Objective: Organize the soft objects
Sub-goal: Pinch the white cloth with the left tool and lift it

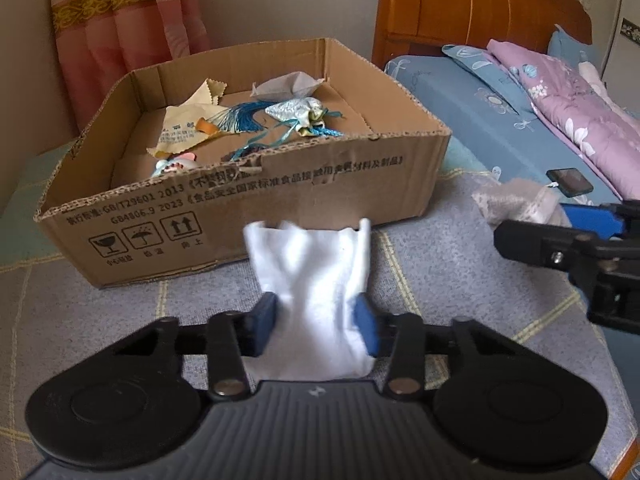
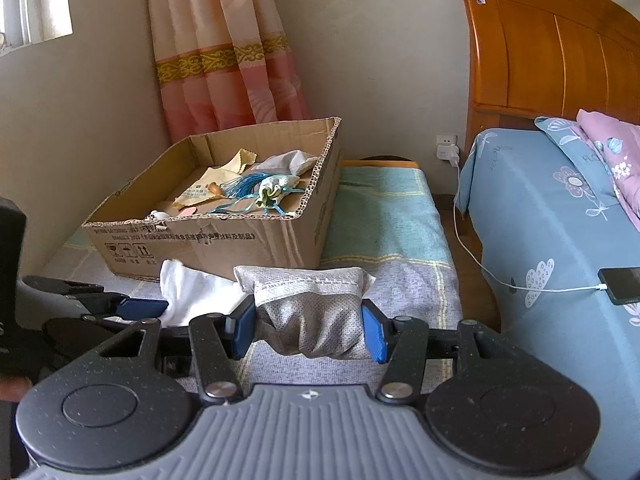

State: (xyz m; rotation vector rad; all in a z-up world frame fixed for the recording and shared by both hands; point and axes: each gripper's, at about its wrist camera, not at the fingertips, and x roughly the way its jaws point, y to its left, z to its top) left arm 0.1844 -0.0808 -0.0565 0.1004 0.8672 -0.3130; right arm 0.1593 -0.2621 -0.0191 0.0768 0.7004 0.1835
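White cloth (image 1: 312, 280) pinched in my left gripper (image 1: 316, 322) jaws, grey pouch (image 2: 316, 312) clamped in the right gripper (image 2: 310, 330); both held just before the cardboard box (image 1: 248, 216), probably for dropping in.

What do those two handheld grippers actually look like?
Both match. Each gripper, left and right, has two blue ribbed pads on black linkage arms with silver pivot pins, two round black housings, and a ridged grey body bearing a small white star mark.
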